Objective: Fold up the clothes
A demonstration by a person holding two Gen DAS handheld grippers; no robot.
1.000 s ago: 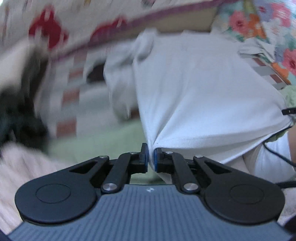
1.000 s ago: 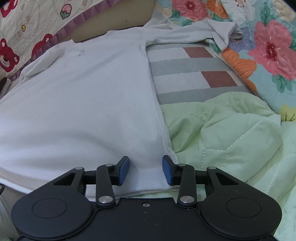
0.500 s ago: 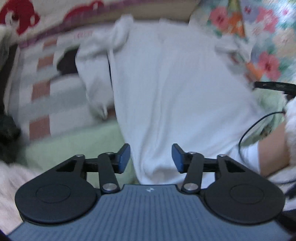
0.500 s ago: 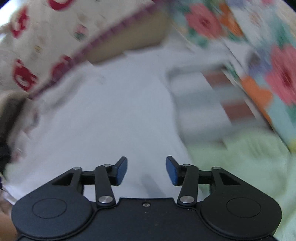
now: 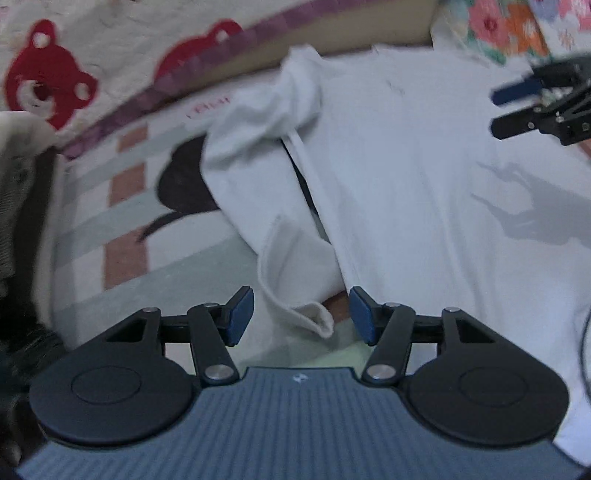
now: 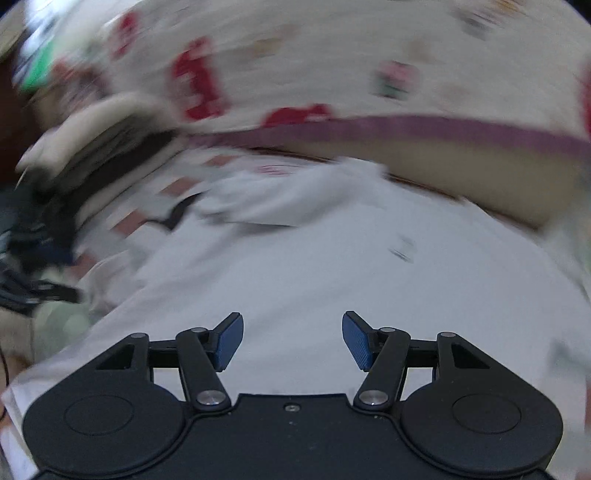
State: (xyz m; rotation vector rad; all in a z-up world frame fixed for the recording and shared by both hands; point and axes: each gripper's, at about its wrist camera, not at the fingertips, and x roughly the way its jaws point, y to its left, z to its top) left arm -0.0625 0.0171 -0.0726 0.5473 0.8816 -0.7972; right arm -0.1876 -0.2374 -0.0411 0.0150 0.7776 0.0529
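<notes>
A white long-sleeved shirt (image 5: 424, 177) lies spread on the bed; its body also fills the blurred right wrist view (image 6: 314, 273). Its left sleeve (image 5: 258, 173) is folded back beside the body, and the cuff (image 5: 314, 317) lies between the jaws of my left gripper (image 5: 301, 314), which is open and empty just above it. My right gripper (image 6: 291, 339) is open and empty over the shirt's body. It also shows at the right edge of the left wrist view (image 5: 532, 103), with its shadow on the shirt.
A striped sheet with brown squares and a black print (image 5: 184, 184) lies left of the shirt. A quilt with red bears and a purple border (image 5: 48, 81) stands behind. Floral bedding (image 5: 506, 26) is at the far right. Dark clothes (image 6: 48, 206) lie at the left.
My left gripper let go of the shirt's hem, opened and moved left to the sleeve cuff. My right gripper stayed open and swung up and left over the shirt.
</notes>
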